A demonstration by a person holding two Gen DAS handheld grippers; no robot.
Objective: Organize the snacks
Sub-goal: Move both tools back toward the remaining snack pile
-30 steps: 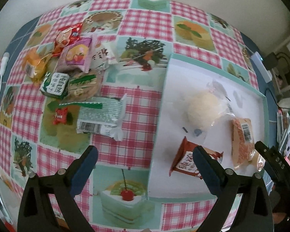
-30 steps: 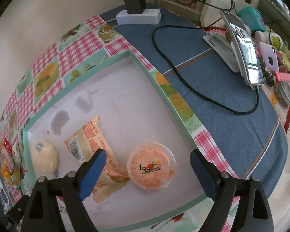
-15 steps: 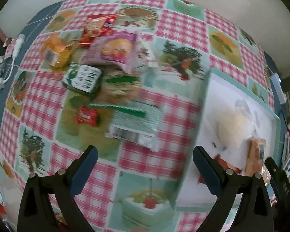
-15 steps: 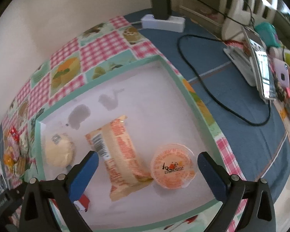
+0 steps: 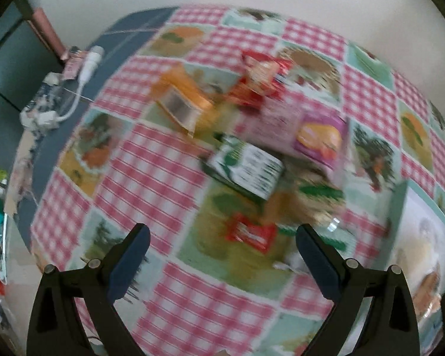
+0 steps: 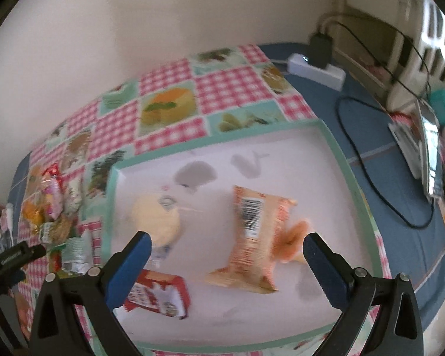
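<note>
The tray [image 6: 351, 184] is white inside with a green rim, and it sits on the checked cloth [image 6: 225, 89] that covers the surface. Four snacks lie in it. Nearest the right gripper [image 6: 227, 262], just past its left finger, is a red and white pack [image 6: 160, 295]. Between the two fingers and a bit farther on lies a long orange pack [image 6: 253, 237] with a bar code at its far end. Touching its right side is a blurry orange thing [image 6: 292, 240]; what it is cannot be told. Past the left finger lies a round pale bun [image 6: 155, 222] in clear wrap. The right jaws are wide open and hold nothing.

The left gripper [image 5: 222, 262] hangs over the cloth with its jaws wide open and empty too. The picture from it is blurry. Just ahead, between its fingers, lies a small red pack [image 5: 250, 234]. Farther on is a green and white pack [image 5: 247, 172]. To the right of that and farther off is a pink and purple pack [image 5: 317, 138]. Behind those are an orange pack [image 5: 184, 103] on the left and a red pack [image 5: 261, 77] at the back. These snacks lie close in a pile, some touching. The tray's edge shows at the far right of this view, well apart from the pile.
</note>
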